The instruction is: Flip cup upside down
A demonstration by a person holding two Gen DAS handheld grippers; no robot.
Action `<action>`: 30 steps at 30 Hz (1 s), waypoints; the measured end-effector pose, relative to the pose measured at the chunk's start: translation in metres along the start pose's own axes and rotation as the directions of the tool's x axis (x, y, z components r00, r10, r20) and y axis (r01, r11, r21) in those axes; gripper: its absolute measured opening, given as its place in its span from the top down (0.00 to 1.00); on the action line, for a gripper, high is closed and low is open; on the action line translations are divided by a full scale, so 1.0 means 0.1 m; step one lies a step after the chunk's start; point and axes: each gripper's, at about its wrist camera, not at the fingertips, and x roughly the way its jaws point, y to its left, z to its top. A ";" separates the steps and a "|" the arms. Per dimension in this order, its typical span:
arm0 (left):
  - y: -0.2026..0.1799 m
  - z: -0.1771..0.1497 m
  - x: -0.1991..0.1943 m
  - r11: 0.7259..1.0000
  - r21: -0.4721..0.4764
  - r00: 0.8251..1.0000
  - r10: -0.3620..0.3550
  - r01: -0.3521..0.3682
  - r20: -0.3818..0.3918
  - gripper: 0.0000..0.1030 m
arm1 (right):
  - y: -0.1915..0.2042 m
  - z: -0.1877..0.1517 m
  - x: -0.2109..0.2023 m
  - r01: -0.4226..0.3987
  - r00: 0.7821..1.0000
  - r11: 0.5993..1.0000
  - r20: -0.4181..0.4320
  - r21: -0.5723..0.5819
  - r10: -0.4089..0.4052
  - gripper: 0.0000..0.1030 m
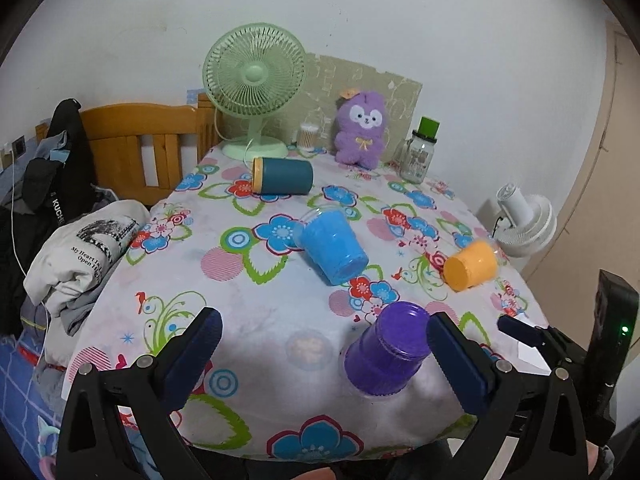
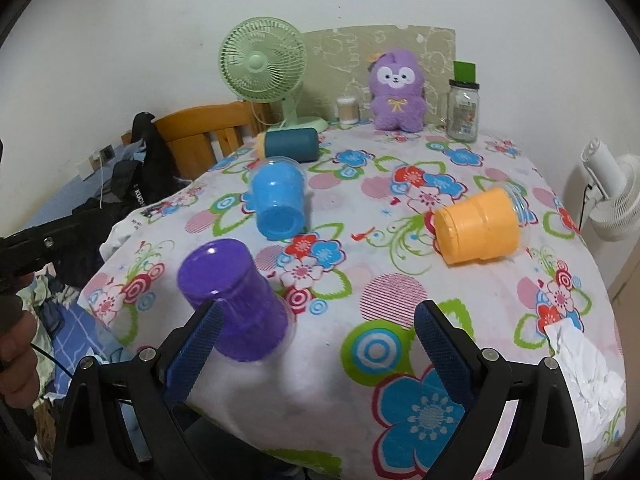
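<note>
A purple cup [image 1: 386, 348] stands upside down on the flowered tablecloth [image 1: 256, 292] near the front edge, tilted a little. My left gripper [image 1: 324, 334] is open, with the purple cup just inside its right finger [image 1: 460, 360]. In the right wrist view the purple cup [image 2: 234, 300] sits behind the left finger [image 2: 196, 346] of my open, empty right gripper [image 2: 318, 326]. A blue cup [image 1: 332, 246] [image 2: 278, 202], an orange cup [image 1: 472, 264] [image 2: 478, 226] and a dark teal cup [image 1: 284, 176] [image 2: 290, 144] lie on their sides.
A green fan [image 1: 254, 92], a purple plush toy [image 1: 360, 128], a glass jar [image 1: 420, 152] and a small container stand along the back. Crumpled paper [image 2: 580, 372] lies at the right front. A white fan [image 1: 524, 224] is right of the table; clothes [image 1: 84, 252] and a wooden bed frame are left.
</note>
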 end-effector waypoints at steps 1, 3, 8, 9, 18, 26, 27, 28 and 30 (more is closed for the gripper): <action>0.01 0.00 -0.04 1.000 -0.001 1.000 -0.001 0.001 0.006 0.00 | 0.02 0.02 0.00 -0.001 1.000 1.000 0.002 -0.003 0.001 0.05; 0.03 -0.01 -0.07 1.000 -0.006 1.000 -0.008 0.008 0.010 0.00 | 0.06 0.04 -0.03 -0.003 1.000 1.000 0.011 -0.007 0.003 0.05; 0.07 -0.01 -0.18 1.000 -0.027 0.999 -0.012 0.012 0.031 0.00 | 0.16 0.12 -0.14 0.014 0.999 1.000 0.034 -0.019 -0.013 0.05; 0.07 0.00 -0.20 1.000 -0.029 0.999 -0.008 0.009 0.038 0.00 | 0.16 0.13 -0.16 0.021 0.999 1.000 0.039 -0.020 -0.020 0.05; 0.03 0.02 -0.37 0.999 -0.030 0.995 0.036 -0.033 0.089 0.00 | 0.09 0.22 -0.33 0.038 0.996 0.999 0.075 0.033 -0.040 0.05; 0.02 0.01 -0.49 0.997 -0.023 0.990 0.070 -0.068 0.124 0.00 | 0.15 0.25 -0.44 0.039 0.994 0.999 0.100 0.033 -0.043 0.05; 0.02 0.01 -0.50 0.997 -0.022 0.989 0.070 -0.068 0.128 0.00 | 0.17 0.25 -0.45 0.041 0.994 0.999 0.103 0.027 -0.044 0.05; 0.01 0.01 -0.52 0.998 -0.021 0.989 0.069 -0.067 0.134 0.00 | 0.19 0.26 -0.47 0.041 0.993 0.999 0.108 0.021 -0.043 0.05; 0.00 0.02 -0.56 0.997 -0.018 0.987 0.070 -0.069 0.147 0.00 | 0.24 0.27 -0.50 0.041 0.992 0.999 0.117 0.011 -0.042 0.05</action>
